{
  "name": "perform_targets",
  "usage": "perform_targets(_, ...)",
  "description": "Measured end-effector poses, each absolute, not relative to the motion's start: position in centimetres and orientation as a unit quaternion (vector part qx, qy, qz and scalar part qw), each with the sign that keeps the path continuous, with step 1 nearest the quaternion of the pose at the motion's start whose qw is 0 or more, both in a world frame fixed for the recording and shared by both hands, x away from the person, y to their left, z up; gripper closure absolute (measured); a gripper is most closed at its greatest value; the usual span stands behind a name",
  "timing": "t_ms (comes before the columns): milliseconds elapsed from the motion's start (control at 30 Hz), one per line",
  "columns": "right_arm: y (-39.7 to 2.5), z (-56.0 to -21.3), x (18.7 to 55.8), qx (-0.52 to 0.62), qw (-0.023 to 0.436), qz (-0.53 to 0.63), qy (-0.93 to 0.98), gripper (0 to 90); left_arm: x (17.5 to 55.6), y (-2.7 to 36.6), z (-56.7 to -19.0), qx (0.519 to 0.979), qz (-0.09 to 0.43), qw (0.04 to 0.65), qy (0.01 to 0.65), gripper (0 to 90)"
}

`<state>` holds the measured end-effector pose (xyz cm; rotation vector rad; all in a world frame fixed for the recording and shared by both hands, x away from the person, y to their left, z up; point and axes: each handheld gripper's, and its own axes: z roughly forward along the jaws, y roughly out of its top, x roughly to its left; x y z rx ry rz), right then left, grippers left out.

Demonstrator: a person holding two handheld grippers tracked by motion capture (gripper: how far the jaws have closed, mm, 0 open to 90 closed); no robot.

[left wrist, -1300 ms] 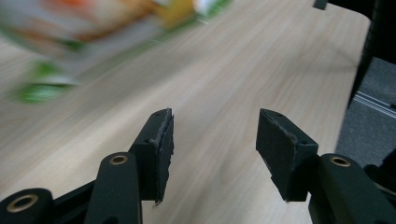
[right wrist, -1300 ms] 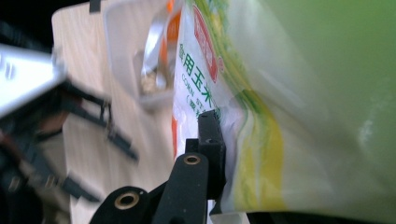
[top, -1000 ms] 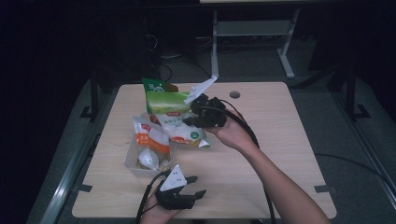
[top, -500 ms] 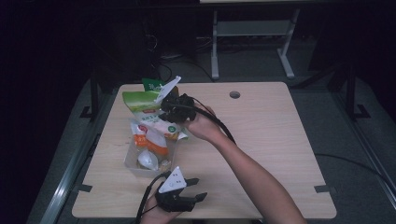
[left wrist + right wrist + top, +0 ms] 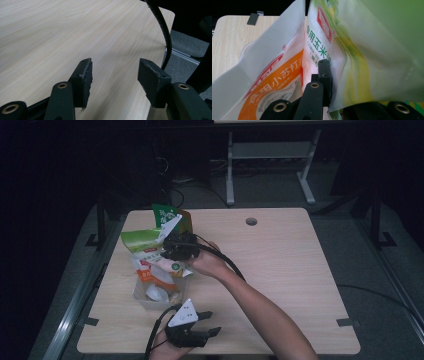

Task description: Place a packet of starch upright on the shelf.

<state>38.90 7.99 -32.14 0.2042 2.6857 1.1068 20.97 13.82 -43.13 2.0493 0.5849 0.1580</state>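
At table, left-centre: right gripper carries a green-and-white corn starch pouch above a clear plastic tub.
Right gripper state: jaws clamped on the pouch edge; in the right gripper view one jaw presses the film of the pouch, the other is hidden behind it.
Left gripper state: left gripper rests at the near table edge, jaws spread apart, holding nothing; bare wood lies between its pads.
Tub contents: an orange-and-white baking soda pouch stands in the tub, just beside the held pouch; a white item lies lower in it, too dim to identify.
Risk 1: thin film held by one edge may slip from the jaws, cause being the pouch's hanging weight.
Risk 2: lowering may snag on the orange-and-white pouch, tipping the tub, which nothing steadies.
Risk 3: the right gripper's cable may drag across the table.
Obstruction: a dark green packet stands behind the held pouch, limiting room on the far side.
Clearance: table surface right of the arm is open.
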Motion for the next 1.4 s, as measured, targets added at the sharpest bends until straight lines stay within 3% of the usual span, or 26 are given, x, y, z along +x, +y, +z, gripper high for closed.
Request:
perform_targets(467,8.1,-34.6,39.5,0.131,0.077,0.412,0.899,87.9,20.7,13.7,-43.1,0.842,0.059,0.482,0.234,44.6)
perform_targets(1067,7.7,-36.8,39.1,0.162,0.083,0.392,0.902,87.8,20.4,13.5,-43.1,0.843,0.061,0.482,0.231,44.4)
perform_targets(1400,6.3,-38.0,39.5,0.169,0.064,0.403,0.897,86.0,20.7,13.4,-43.3,0.846,0.066,0.475,0.235,43.2)
